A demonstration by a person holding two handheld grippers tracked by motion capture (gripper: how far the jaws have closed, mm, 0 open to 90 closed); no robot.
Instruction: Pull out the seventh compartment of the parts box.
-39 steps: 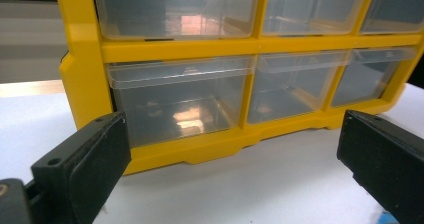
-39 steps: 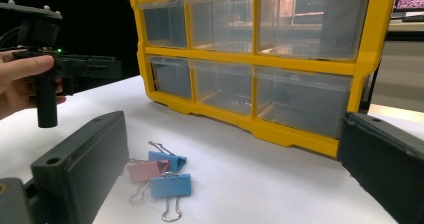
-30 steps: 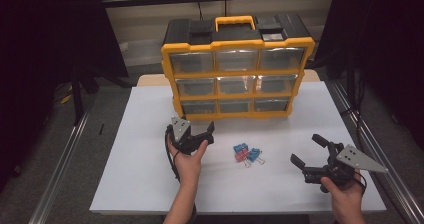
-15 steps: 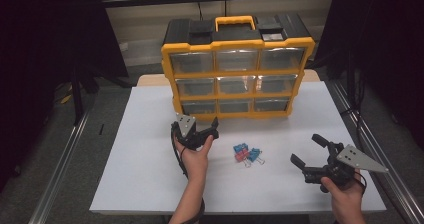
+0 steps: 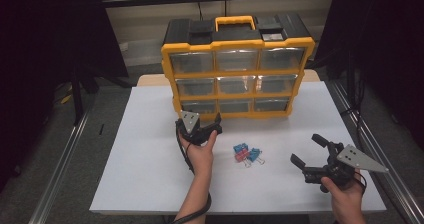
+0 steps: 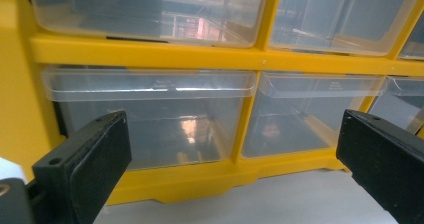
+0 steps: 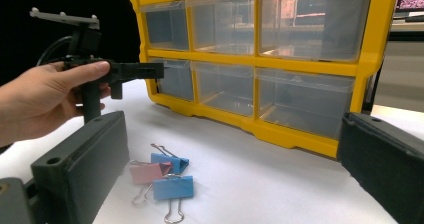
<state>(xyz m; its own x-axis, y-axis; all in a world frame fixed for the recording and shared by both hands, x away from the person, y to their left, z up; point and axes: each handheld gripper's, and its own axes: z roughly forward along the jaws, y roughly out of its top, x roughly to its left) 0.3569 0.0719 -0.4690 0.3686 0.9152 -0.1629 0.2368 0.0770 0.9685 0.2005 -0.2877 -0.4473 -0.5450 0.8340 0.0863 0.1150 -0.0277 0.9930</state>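
A yellow and black drawer cabinet [image 5: 237, 79] with clear drawers stands at the back of the white table. My left gripper [image 5: 215, 125] is open and sits just in front of the cabinet's bottom-left drawer [image 6: 150, 119], with nothing between its jaws. In the left gripper view my left gripper [image 6: 232, 149] has its jaws spread about as wide as that drawer. Blue and pink binder clips [image 5: 246, 154] lie on the table between the hands. My right gripper [image 5: 305, 149] is open at the front right, empty, and faces the clips [image 7: 162, 176] and the cabinet [image 7: 260, 59].
The white table top [image 5: 150, 174] has free room at the left and front. Metal rails run along the floor on both sides. A dark curtain hangs at the back left. In the right gripper view the left hand holds its gripper [image 7: 150, 71] by the cabinet's corner.
My left gripper has moved forward and slightly right, closing in on the cabinet's bottom-left drawer. The right gripper and the clips have stayed put.
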